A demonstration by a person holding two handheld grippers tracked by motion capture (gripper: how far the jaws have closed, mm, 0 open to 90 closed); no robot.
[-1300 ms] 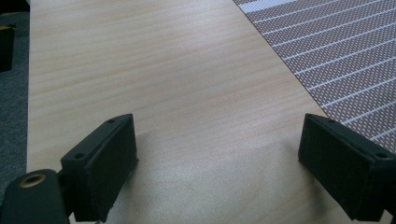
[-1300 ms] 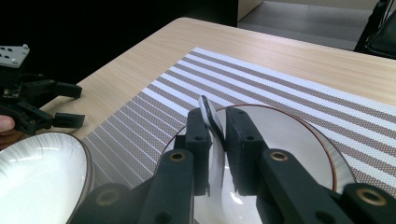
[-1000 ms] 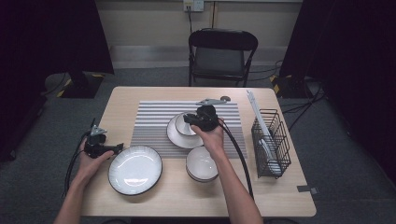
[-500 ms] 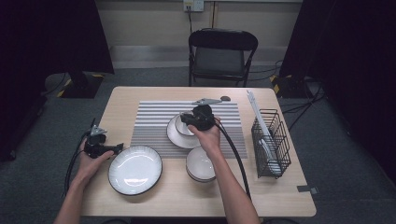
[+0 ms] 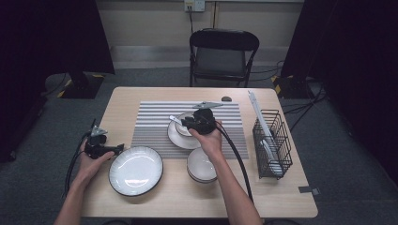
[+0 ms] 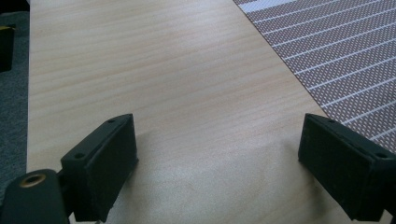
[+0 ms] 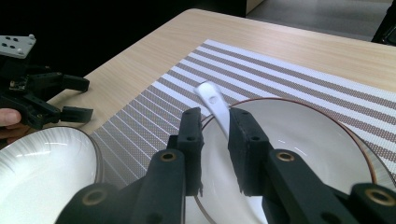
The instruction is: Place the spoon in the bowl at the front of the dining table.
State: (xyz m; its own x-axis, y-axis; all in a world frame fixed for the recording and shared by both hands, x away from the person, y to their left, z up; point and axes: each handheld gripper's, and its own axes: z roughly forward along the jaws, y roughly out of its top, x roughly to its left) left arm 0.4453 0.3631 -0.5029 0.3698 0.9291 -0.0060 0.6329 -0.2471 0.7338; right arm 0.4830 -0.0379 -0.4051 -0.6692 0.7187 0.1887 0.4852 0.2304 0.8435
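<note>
While white spoon (image 7: 215,108) lies in bowl (image 7: 322,140) on striped mat (image 5: 155,126), handle over rim, my right gripper (image 7: 215,126) jaws just eased, narrow gap, handle between. Open fully, back off straight. Left gripper (image 6: 219,154) wide, empty, over counter (image 6: 140,70).

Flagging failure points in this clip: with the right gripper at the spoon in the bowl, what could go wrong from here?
The right gripper, whose jaws have just been opening a little, straddles the white spoon handle with a gap showing, so the spoon may slip or drop back into the bowl. The bowl sits loose on the striped mat; a nudge could shift it. The left gripper hangs open close to the plate rim and might bump it.
</note>
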